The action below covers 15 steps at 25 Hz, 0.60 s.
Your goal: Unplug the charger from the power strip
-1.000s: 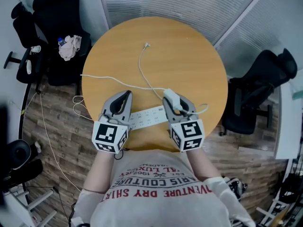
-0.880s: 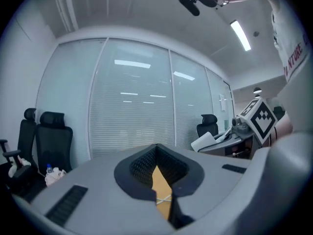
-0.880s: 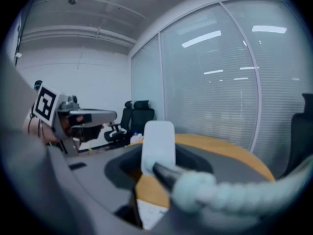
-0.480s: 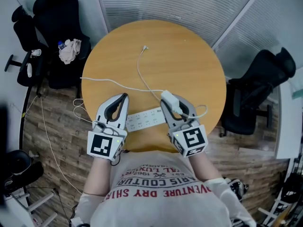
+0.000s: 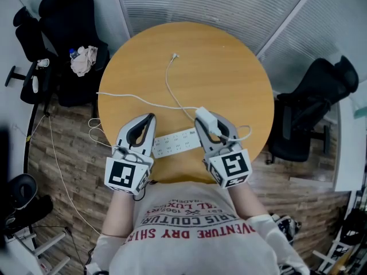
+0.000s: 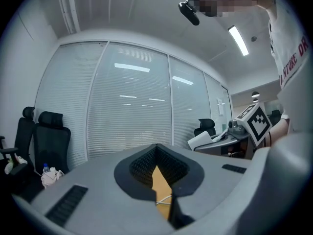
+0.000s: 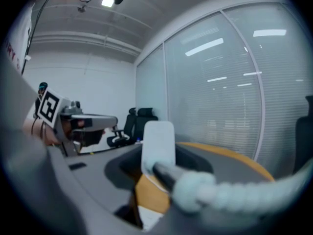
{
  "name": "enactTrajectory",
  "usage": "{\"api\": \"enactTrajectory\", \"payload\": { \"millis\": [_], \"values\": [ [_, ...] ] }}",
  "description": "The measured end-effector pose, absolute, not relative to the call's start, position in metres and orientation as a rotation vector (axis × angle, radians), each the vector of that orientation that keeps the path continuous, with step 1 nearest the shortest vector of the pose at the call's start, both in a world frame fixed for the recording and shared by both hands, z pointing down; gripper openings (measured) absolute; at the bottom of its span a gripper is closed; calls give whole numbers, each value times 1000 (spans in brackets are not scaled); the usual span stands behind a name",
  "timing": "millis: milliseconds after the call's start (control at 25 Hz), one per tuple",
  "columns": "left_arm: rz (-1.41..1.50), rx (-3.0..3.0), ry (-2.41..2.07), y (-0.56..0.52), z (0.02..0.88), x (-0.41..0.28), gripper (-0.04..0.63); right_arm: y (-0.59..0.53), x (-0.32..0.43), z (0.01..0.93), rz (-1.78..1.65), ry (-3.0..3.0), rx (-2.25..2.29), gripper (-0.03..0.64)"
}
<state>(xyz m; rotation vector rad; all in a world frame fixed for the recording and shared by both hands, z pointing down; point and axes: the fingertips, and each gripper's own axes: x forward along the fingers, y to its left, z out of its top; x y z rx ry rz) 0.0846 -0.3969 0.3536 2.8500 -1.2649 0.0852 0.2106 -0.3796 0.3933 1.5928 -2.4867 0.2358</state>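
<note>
Close to the person's body, over the near edge of the round surface (image 5: 229, 73), both grippers hang a little above the wood. The left gripper (image 5: 151, 118) has its jaws brought together on nothing, and it does not touch the power strip (image 5: 176, 142), which lies flat between the two grippers. So nothing holds the strip down, I think, and a pull or a knock could slide it toward the near edge. The right gripper (image 5: 204, 126) has its jaws closed on the white charger (image 7: 158, 141), which stands upright between the pads above the right end of the strip. It seems free of the sockets, but its pins I cannot see. The pads hold only its smooth sides, so a jerk might make it slip. A loop of white cable (image 5: 245, 134) lies over the right jaw and may catch there when the charger is released. Farther out, the charger's cable (image 5: 168, 85) runs across the surface to its small connector (image 5: 175, 55). A quick lift would drag it, and perhaps also the other white cord (image 5: 123, 97) that meets it from the left.
</note>
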Motion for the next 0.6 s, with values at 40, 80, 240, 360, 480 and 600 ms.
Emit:
{"api": "enactTrajectory", "payload": {
  "millis": [40,80,240,360,480,600],
  "values": [
    [86,2848,-1261,-397,354,85,32,-380,211,393,234,-2487,1595,155],
    [90,2846,-1258,-397,354,86,32,-380,211,394,232,-2488,1598,155],
    [106,2829,-1252,-397,359,86,32,-381,212,397,233,-2486,1607,155],
    [113,2818,-1249,-399,362,86,32,-383,212,396,239,-2484,1609,155],
    [118,2814,-1238,-400,363,88,32,-384,211,396,242,-2483,1612,155],
    [127,2813,-1228,-400,365,91,32,-385,211,397,246,-2479,1616,154]
  ]
}}
